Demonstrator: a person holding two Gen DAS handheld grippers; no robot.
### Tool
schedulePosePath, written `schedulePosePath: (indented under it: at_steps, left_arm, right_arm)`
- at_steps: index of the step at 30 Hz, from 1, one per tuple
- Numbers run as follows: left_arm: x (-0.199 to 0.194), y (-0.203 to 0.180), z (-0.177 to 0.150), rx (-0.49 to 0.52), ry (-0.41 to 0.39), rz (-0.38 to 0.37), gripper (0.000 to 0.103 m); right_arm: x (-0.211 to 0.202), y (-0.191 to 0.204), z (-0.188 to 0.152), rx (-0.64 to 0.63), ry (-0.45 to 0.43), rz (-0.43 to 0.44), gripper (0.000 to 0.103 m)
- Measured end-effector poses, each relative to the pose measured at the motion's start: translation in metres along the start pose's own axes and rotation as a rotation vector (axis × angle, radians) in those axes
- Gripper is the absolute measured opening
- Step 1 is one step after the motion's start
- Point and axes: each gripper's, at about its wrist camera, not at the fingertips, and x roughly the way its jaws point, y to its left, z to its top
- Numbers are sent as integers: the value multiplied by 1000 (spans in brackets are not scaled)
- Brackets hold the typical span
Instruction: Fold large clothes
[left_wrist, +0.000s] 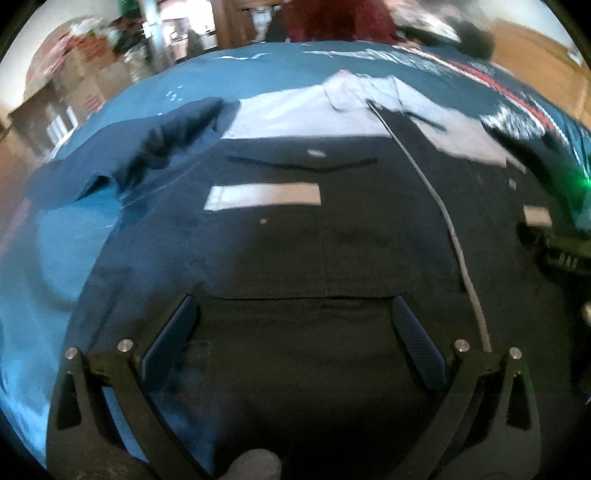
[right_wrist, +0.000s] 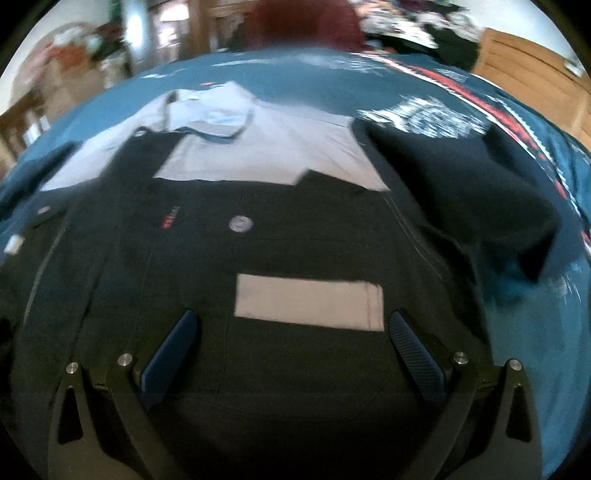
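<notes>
Two sets of tongs hang wide and empty over a dark work jacket (left_wrist: 295, 251) spread flat on the teal bedspread (left_wrist: 66, 258). Left tongs (left_wrist: 295, 325) sit above its lower front; the left sleeve (left_wrist: 147, 147) lies crumpled, likely to drag and bunch. A grey cord (left_wrist: 458, 251) could snag a finger. Right tongs (right_wrist: 295, 336) hover by the grey patch (right_wrist: 310, 301); pinching one layer risks a crooked fold.

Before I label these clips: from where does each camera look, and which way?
Left wrist: behind the open left claw, facing across the dark jacket toward its collar; grey zip line at right.
Right wrist: behind the open right claw, above the jacket's grey patch.
Shared: jacket, teal bedspread, pale lining.
</notes>
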Motion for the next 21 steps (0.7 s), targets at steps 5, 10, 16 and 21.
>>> schedulePosePath:
  at_steps: [5,10,16,21]
  left_arm:
    - [-69,-19,29,-2,-157,18,103]
    - [-184,-36,55,17,-452,10,103]
    - [-305,-32,41,-13,-876,-64,103]
    - [-269,-46,35,56,-714,-79,103]
  right_arm:
    - [-83,1,11,-37,-148,111,103]
    - [-251,7,14,-129,-527,193,103]
    - [-349,-8,-35,-71,-640,34,103]
    - [-290,-81,-66,62,-312,102,103]
